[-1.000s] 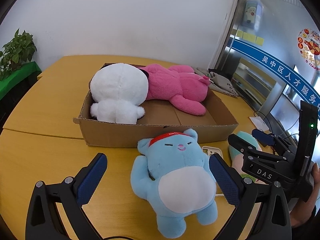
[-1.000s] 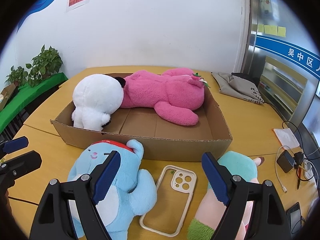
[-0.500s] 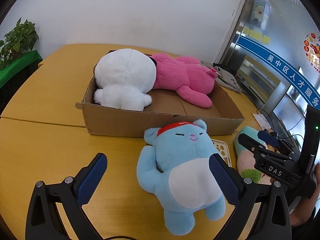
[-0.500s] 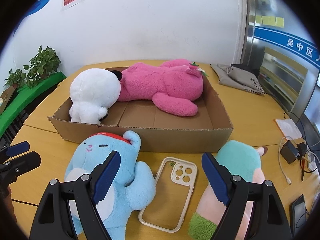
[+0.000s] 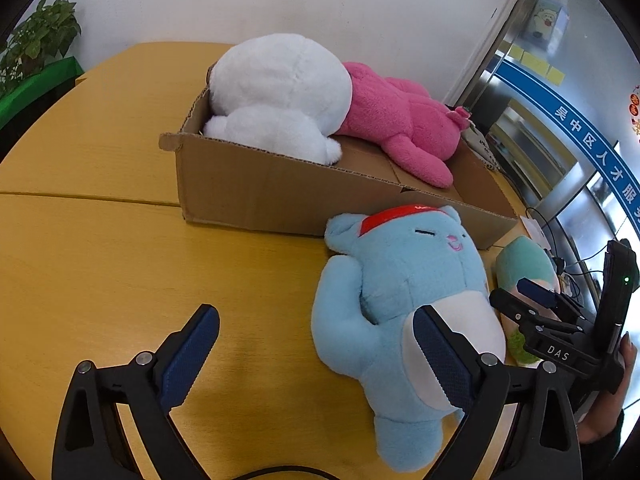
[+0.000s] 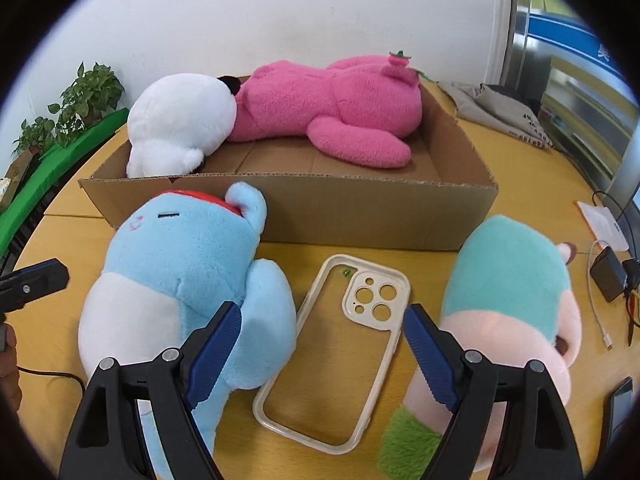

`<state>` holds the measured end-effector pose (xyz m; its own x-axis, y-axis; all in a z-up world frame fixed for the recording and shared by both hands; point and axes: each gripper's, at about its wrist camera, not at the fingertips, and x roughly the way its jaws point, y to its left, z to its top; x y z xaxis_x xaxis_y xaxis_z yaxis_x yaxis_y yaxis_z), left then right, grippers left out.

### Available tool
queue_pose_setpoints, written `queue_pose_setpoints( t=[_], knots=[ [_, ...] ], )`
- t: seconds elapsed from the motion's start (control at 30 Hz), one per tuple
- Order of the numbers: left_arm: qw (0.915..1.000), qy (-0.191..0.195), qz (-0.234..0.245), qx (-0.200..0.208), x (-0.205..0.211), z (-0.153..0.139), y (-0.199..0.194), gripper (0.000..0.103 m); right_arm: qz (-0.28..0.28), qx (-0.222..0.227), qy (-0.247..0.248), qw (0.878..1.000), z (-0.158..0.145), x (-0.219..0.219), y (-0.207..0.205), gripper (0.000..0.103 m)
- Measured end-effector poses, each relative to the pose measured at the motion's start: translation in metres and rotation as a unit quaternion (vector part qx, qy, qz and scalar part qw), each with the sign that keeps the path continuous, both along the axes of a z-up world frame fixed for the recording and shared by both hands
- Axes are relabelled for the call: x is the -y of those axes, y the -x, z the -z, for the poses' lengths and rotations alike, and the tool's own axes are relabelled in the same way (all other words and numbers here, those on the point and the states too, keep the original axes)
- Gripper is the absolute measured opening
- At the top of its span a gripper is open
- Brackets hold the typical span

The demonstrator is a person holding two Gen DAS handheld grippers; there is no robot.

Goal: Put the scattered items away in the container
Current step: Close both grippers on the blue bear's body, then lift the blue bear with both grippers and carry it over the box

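A cardboard box [image 5: 280, 196] [image 6: 360, 216] holds a white plush [image 5: 280, 88] [image 6: 176, 120] and a pink plush [image 5: 400, 120] [image 6: 328, 104]. A blue plush with a red headband [image 5: 400, 300] [image 6: 180, 276] lies on its back on the table in front of the box. A clear phone case [image 6: 340, 348] lies beside it, then a teal and pink plush [image 6: 516, 304] [image 5: 524, 264]. My left gripper [image 5: 320, 356] is open and empty, its right finger over the blue plush's belly. My right gripper [image 6: 324, 356] is open and empty above the phone case.
A yellow wooden table [image 5: 100, 260] carries everything. A grey cloth bag [image 6: 500, 112] lies behind the box. A charger, cables and a phone [image 6: 612, 276] lie at the right. Potted plants [image 6: 80, 100] stand on a green ledge at the left.
Both grippers have moved forward and lower towards the table. The left one has shifted left, so the blue plush now sits under its right finger. Both jaws stay open.
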<state>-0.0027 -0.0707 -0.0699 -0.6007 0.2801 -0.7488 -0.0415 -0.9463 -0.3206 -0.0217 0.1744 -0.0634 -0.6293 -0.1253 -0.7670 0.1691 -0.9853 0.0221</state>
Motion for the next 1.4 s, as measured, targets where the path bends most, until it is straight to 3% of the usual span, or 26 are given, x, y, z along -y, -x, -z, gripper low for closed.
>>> queue_pose_setpoints(
  t=[0.27, 0.33, 0.4, 0.47, 0.5, 0.6, 0.7, 0.83, 0.9, 0.93, 0.97, 1.1, 1.27, 1.4],
  knots=[
    [0.9982, -0.032, 0.025, 0.044, -0.004, 0.033, 0.035, 0.095, -0.021, 0.026, 0.006, 0.999, 0.015, 0.017, 0.017, 0.078],
    [0.9959, -0.064, 0.044, 0.046, -0.002, 0.035, 0.036, 0.085, -0.026, 0.032, 0.001, 0.999, 0.016, 0.019, 0.018, 0.072],
    [0.9934, -0.083, 0.064, 0.048, -0.002, 0.035, 0.035, 0.063, -0.033, 0.042, 0.004, 0.999, 0.019, 0.017, 0.021, 0.069],
    [0.9932, -0.068, 0.076, 0.055, -0.007, 0.039, 0.035, 0.046, -0.035, 0.048, 0.009, 0.998, 0.020, 0.016, 0.021, 0.066],
    [0.9932, -0.060, 0.080, 0.061, -0.009, 0.042, 0.036, 0.043, -0.036, 0.047, 0.009, 0.998, 0.020, 0.018, 0.020, 0.064],
    [0.9926, -0.067, 0.075, 0.068, -0.006, 0.048, 0.039, 0.042, -0.046, 0.051, 0.007, 0.998, 0.021, 0.023, 0.021, 0.064],
    [0.9889, -0.099, 0.086, 0.070, -0.002, 0.052, 0.042, 0.044, -0.051, 0.072, 0.034, 0.996, 0.027, 0.012, 0.030, 0.063],
    [0.9868, -0.112, 0.093, 0.071, 0.001, 0.056, 0.045, 0.045, -0.056, 0.083, 0.053, 0.993, 0.033, 0.005, 0.033, 0.060],
    [0.9864, -0.113, 0.096, 0.071, 0.002, 0.057, 0.046, 0.049, -0.065, 0.091, 0.063, 0.992, 0.035, 0.005, 0.034, 0.052],
    [0.9867, -0.109, 0.097, 0.071, 0.002, 0.057, 0.045, 0.049, -0.072, 0.101, 0.076, 0.989, 0.038, 0.004, 0.037, 0.042],
    [0.9870, -0.106, 0.099, 0.070, 0.000, 0.058, 0.046, 0.048, -0.079, 0.112, 0.094, 0.986, 0.042, 0.003, 0.039, 0.034],
    [0.9864, -0.101, 0.107, 0.075, -0.005, 0.059, 0.046, 0.029, -0.086, 0.112, 0.085, 0.986, 0.040, 0.010, 0.036, 0.028],
    [0.9880, -0.094, 0.105, 0.064, -0.012, 0.050, 0.038, 0.024, -0.085, 0.088, 0.097, 0.988, 0.032, 0.009, 0.028, 0.023],
    [0.9898, -0.093, 0.104, 0.030, -0.017, 0.026, 0.025, 0.024, -0.085, 0.056, 0.095, 0.990, 0.015, 0.008, 0.017, 0.022]
  ],
)
